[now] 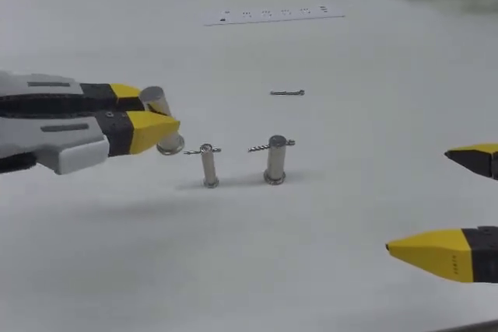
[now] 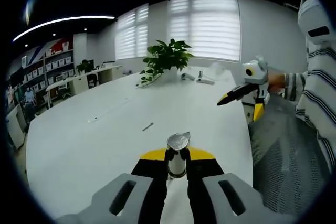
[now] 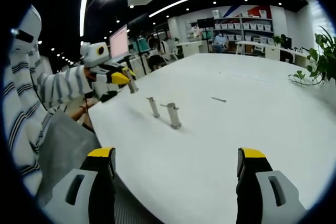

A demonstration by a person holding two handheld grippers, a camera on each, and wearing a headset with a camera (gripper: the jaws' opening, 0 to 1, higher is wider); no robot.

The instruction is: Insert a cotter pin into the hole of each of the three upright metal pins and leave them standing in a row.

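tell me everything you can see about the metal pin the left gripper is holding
The metal pin is a short, shiny silver cylinder with a wider flat head at one end. It is clamped across its shaft between the yellow-tipped jaws of the left gripper, tilted rather than upright, to the left of the two standing pins. No cotter pin can be seen through it. Whether it touches the white table is unclear.

Table (image 1: 257, 270) open — only the standing pins (image 1: 274, 161) seemingly obstruct.
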